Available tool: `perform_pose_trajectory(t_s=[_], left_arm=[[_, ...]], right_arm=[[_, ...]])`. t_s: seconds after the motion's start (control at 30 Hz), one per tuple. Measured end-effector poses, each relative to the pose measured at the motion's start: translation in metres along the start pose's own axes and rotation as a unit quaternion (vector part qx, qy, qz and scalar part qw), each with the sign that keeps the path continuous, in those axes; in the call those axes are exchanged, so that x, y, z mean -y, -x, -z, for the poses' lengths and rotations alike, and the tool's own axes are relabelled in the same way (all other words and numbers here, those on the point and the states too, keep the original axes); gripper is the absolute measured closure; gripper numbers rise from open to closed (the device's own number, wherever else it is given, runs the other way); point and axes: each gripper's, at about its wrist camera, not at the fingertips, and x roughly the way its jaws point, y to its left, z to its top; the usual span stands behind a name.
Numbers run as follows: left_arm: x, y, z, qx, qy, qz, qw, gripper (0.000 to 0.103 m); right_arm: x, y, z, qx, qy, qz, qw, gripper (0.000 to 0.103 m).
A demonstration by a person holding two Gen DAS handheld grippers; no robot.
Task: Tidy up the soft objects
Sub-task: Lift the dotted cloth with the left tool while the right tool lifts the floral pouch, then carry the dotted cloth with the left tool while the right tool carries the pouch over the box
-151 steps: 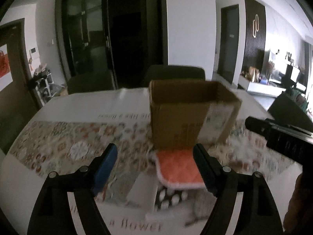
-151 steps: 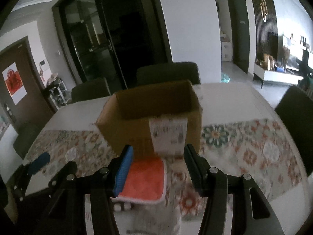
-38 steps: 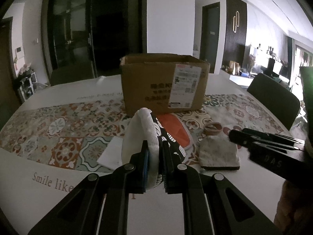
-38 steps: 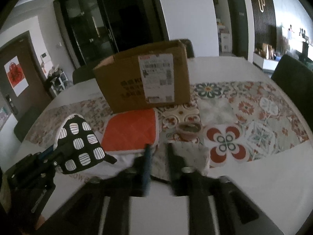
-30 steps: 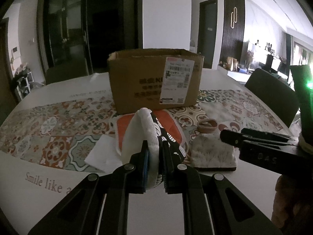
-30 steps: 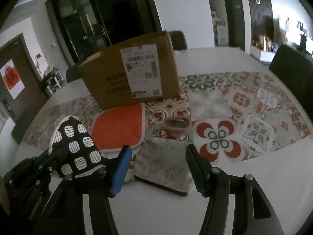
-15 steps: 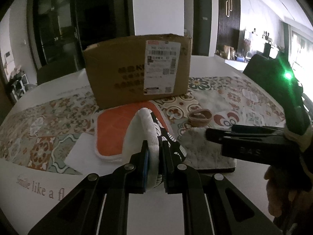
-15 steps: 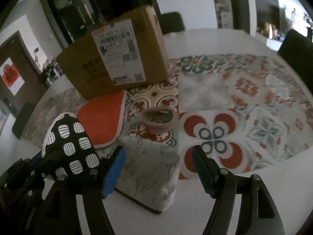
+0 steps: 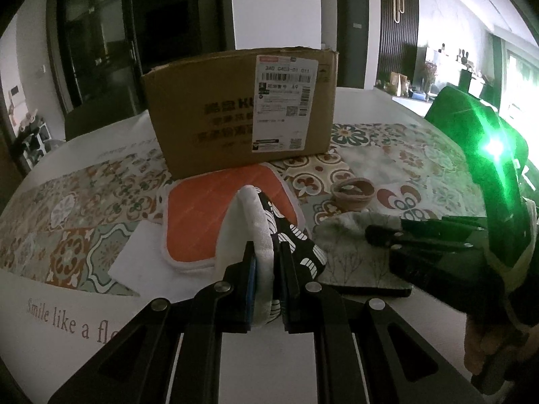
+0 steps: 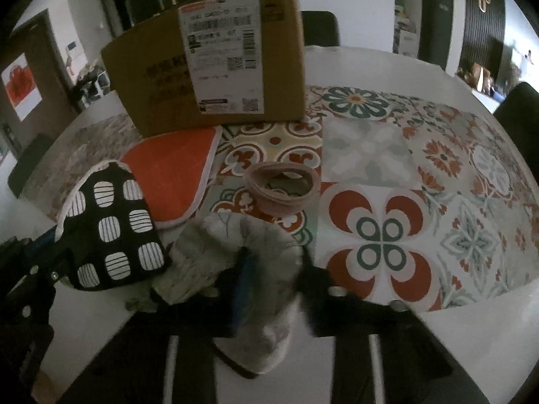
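Note:
My left gripper [image 9: 267, 252] is shut on a black oven mitt [image 9: 293, 235] with white patches and a white lining, and holds it upright off the table. The mitt [image 10: 111, 229] shows at the left of the right wrist view. My right gripper [image 10: 273, 262] is low over a grey-white pad [image 10: 262, 235] printed with branches. Its jaws are closing with the pad bunched up between the fingers. From the left wrist view, the right gripper [image 9: 377, 235] lies across that pad [image 9: 350, 252]. An orange pad [image 9: 209, 208] lies flat before the cardboard box [image 9: 219, 111].
A pink elastic band [image 10: 283, 188] rests on the patterned table runner [image 10: 387, 222], just beyond the grey pad. A white sheet [image 9: 131, 256] lies left of the orange pad. The box stands upright at the back. A dark chair [image 10: 320, 27] is behind the table.
My right gripper has come down over the grey pad and its wide jaws have drawn together, bunching the pad. The left gripper still grips the mitt.

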Motion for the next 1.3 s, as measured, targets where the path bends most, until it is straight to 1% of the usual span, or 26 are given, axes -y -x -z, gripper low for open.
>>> perform_pose_trajectory(t_s=[0.07, 0.2, 0.33, 0.47, 0.63, 0.8, 0.97, 1.3], left_arm=[[-0.001, 0.002, 0.0, 0.002, 0.002, 0.003, 1.0, 0.089], [-0.008, 0.008, -0.001, 0.004, 0.015, 0.007, 0.9999, 0.089], [-0.014, 0.018, -0.003, 0.015, 0.023, 0.006, 0.9996, 0.089], [-0.019, 0.032, -0.006, 0.029, 0.028, 0.008, 0.9991, 0.089], [-0.022, 0.048, -0.012, 0.051, 0.021, 0.003, 0.9985, 0.089], [-0.029, 0.066, -0.02, 0.074, 0.019, 0.0, 0.997, 0.089], [-0.039, 0.08, -0.031, 0.095, 0.025, -0.003, 0.9951, 0.089], [-0.064, 0.1, -0.058, 0.134, 0.031, -0.018, 0.9904, 0.089]], right_arm=[[0.003, 0.005, -0.001, 0.005, -0.015, -0.005, 1.0, 0.086], [-0.004, 0.024, -0.003, 0.028, -0.013, 0.006, 0.999, 0.087], [-0.01, 0.048, -0.005, 0.053, -0.02, 0.015, 0.998, 0.088], [-0.02, 0.068, -0.007, 0.077, -0.009, 0.027, 0.997, 0.088], [-0.03, 0.084, -0.012, 0.097, 0.001, 0.04, 0.994, 0.088], [-0.039, 0.103, -0.017, 0.121, 0.005, 0.04, 0.992, 0.088], [-0.051, 0.124, -0.027, 0.155, 0.011, 0.042, 0.987, 0.088], [-0.074, 0.149, -0.057, 0.204, 0.014, 0.023, 0.979, 0.088]])
